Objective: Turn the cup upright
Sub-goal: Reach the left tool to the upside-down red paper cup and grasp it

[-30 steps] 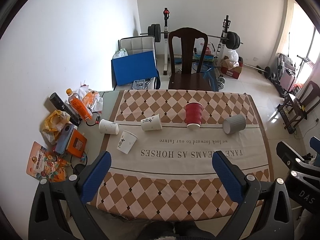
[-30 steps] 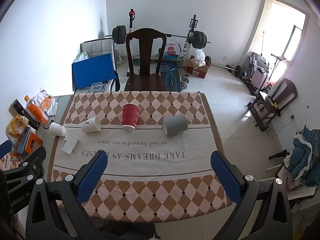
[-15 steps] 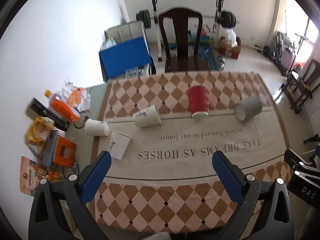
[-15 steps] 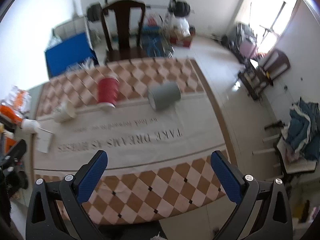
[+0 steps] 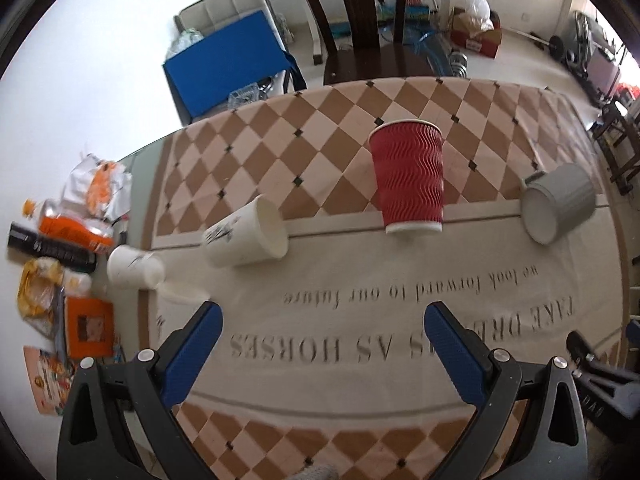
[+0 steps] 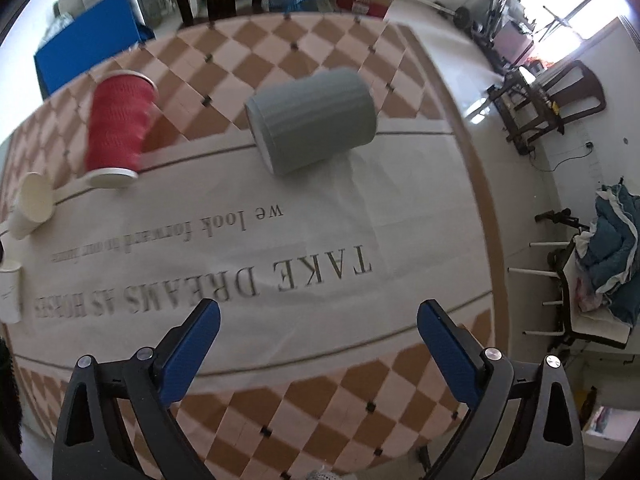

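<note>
Claws, left point(image 5: 322, 350) & right point(image 6: 318, 344), both wide open, empty; grey cup point(image 6: 314, 120) on its side on tablecloth point(image 6: 320, 216)

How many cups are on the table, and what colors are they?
White paper cups: 3, at and
Red cup: 1
Grey cup: 1
Total: 5 cups
</note>
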`<state>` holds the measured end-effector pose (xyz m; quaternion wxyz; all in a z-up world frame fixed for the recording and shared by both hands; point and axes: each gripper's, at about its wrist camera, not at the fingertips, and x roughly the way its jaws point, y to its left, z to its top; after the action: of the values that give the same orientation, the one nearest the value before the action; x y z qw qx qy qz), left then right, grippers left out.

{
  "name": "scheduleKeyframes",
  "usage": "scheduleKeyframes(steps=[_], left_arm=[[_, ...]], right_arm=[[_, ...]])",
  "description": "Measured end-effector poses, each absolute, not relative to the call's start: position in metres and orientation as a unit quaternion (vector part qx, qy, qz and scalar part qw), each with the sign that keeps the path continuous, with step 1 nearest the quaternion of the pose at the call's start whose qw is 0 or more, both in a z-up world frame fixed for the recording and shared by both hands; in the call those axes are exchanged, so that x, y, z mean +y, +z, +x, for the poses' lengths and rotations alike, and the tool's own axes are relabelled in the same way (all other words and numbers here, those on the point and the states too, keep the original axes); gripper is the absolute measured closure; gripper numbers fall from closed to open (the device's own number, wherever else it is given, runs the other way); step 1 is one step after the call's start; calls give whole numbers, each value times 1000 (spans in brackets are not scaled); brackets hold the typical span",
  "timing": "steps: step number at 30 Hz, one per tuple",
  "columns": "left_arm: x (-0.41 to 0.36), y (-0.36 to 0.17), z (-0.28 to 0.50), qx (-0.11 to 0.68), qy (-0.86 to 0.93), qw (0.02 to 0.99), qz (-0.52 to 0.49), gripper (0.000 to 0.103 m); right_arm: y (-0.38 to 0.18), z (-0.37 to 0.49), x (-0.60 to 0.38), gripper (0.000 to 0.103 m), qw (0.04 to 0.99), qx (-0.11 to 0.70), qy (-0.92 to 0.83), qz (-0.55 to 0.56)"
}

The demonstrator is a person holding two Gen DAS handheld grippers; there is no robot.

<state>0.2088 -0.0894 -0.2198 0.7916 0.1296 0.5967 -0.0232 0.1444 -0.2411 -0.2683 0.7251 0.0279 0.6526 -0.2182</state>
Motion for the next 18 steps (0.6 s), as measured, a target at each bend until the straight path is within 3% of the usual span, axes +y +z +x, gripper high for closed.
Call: scheduleKeyframes(steps=[10,18], left_arm=[[-120,-267,282,633,-49,765,110,1],[-138,-302,313,672,-80,731,94,17]], right_arm=[[-328,193,-256,10,696,691,-195,19],[-351,215,-264,11,687,703,-183,21]])
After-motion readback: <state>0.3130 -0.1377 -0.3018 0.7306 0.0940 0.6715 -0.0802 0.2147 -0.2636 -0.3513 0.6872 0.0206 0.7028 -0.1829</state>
